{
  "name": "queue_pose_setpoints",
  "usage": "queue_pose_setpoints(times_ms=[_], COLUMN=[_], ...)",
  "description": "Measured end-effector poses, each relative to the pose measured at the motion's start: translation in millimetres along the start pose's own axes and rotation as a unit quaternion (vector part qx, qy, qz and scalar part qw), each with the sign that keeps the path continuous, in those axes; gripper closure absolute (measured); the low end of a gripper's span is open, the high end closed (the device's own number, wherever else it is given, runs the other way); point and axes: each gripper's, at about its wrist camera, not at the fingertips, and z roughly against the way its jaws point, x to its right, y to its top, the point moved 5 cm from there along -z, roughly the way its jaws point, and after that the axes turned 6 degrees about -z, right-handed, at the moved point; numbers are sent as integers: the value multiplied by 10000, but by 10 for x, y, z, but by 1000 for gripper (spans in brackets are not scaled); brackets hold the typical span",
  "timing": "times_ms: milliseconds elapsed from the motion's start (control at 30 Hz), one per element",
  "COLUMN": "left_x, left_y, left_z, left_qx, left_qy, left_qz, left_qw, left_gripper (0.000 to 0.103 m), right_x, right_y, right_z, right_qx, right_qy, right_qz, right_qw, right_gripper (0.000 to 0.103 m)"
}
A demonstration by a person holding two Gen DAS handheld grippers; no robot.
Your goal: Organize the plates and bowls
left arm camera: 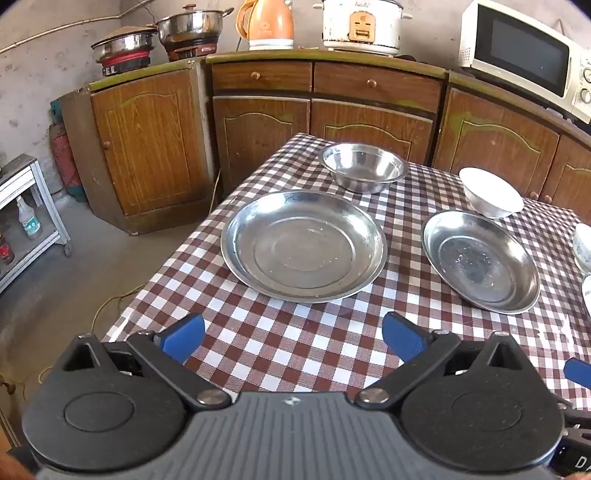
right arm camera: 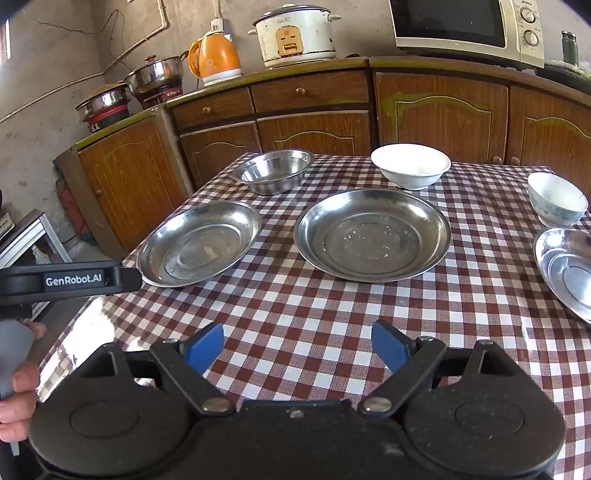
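While both hand-held grippers, left (left arm camera: pixel 293 338) and right (right arm camera: pixel 297 347), gape empty above the surface (right arm camera: pixel 295 295), steel plates (right arm camera: pixel 373 234) and bowls (right arm camera: pixel 273 171) rest apart.

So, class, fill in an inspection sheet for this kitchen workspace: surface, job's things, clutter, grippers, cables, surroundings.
Surface: checked tablecloth covering the table.
Job's things: three steel plates, left, middle, right; steel bowl; white bowl; patterned bowl; all apart, none stacked.
Clutter: nothing seen.
Grippers: left gripper and right gripper open, empty, above the near table edge.
Cables: yellow cord on the floor.
Surroundings: wooden cabinets carrying microwave, rice cooker, orange kettle, pots.
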Motion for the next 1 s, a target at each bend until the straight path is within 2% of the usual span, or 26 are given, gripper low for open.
queue_pose_setpoints(times_ms=[100,167,667,1000], left_x=[29,8,-161,-286], left_y=[59,65,10,53], left_z=[-20,47,-26,-122], left_qx=[-42,151,339,275], left_qy=[95,73,119,268], left_qz=[-90,-34,24,-68], left_qw=[9999,9999,9994,9992], left_gripper=[0,0,0,0], right_x=[-4,-6,-57,-185], right_y=[11,15,4,102], right_z=[4,15,-79,-226], right_qx=[39,38,-69,12], right_qy=[13,16,20,31], right_qz=[0,-12,48,186], right_qw=[10000,10000,10000,9998], right_gripper=[1,1,1,1])
